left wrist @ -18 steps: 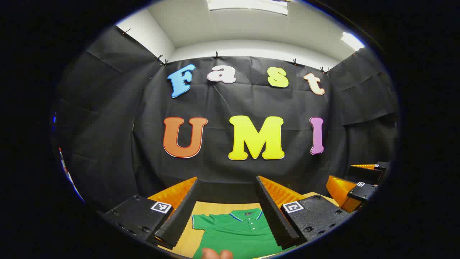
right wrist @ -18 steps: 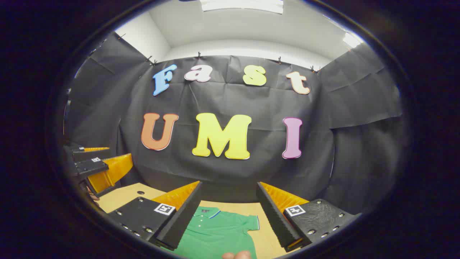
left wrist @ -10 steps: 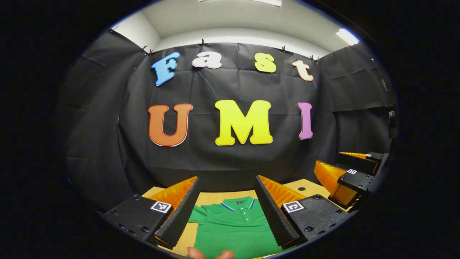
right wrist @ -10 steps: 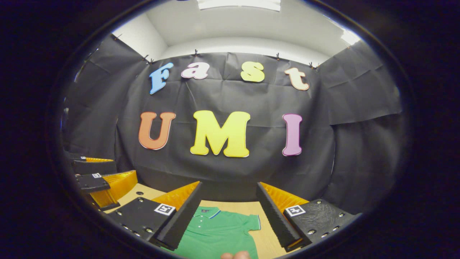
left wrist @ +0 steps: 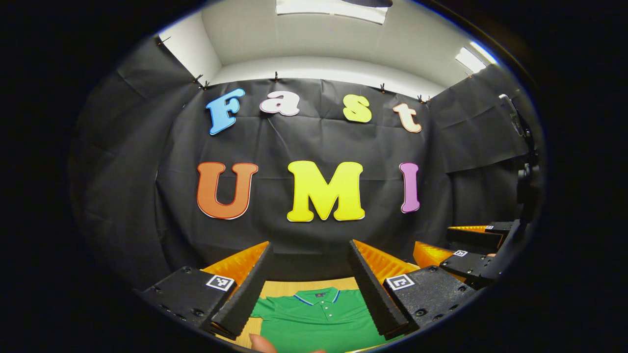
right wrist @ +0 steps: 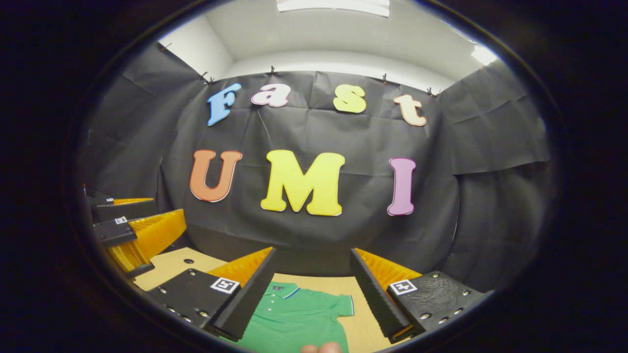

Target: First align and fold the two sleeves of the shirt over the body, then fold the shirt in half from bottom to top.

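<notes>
While the wooden table (right wrist: 169, 264) shows bare room left of the green shirt (left wrist: 319, 321), which lies flat with collar toward the wall, my left gripper (left wrist: 311, 284) and right gripper (right wrist: 312, 289) hover spread, holding nothing.

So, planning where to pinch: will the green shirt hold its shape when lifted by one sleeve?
Probably not. The green shirt lies flat and thin on the wooden table, so it likely droops. Its sleeve looks light and easily dragged.
</notes>
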Motion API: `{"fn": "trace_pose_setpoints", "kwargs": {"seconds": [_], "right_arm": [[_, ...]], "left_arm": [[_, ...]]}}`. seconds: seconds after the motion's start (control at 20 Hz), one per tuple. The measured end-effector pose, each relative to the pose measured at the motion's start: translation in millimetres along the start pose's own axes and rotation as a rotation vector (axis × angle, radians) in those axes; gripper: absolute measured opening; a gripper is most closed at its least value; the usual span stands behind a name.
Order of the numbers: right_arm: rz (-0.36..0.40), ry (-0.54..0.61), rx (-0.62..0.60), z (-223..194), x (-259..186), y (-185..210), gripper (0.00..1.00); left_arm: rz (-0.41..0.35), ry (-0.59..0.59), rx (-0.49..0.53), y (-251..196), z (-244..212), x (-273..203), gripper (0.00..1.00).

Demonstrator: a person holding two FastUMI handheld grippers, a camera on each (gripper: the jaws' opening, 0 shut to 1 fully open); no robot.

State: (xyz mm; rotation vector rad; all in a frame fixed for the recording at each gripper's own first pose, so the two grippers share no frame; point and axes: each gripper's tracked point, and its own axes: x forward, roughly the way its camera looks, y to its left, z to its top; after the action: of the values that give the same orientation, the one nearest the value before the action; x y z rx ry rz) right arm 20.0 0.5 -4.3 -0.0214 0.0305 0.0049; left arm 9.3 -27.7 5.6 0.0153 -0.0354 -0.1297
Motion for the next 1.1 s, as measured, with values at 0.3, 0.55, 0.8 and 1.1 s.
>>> {"fn": "trace_pose_setpoints", "kwargs": {"seconds": [0.3,0.55,0.8,1.1], "right_arm": [[0.001,0.025,0.001,-8,6,0,0.96],[-0.01,0.133,0.01,-39,23,-12,0.95],[-0.042,0.296,0.027,-86,70,-43,0.95],[-0.049,0.433,0.043,-152,168,-85,0.95]], "left_arm": [[0.019,0.04,-0.011,8,-15,10,0.96],[0.028,0.113,-0.009,10,-37,14,0.96],[0.038,0.154,0.004,13,-45,10,0.97],[0.054,0.181,0.017,13,-46,3,1.0]]}}
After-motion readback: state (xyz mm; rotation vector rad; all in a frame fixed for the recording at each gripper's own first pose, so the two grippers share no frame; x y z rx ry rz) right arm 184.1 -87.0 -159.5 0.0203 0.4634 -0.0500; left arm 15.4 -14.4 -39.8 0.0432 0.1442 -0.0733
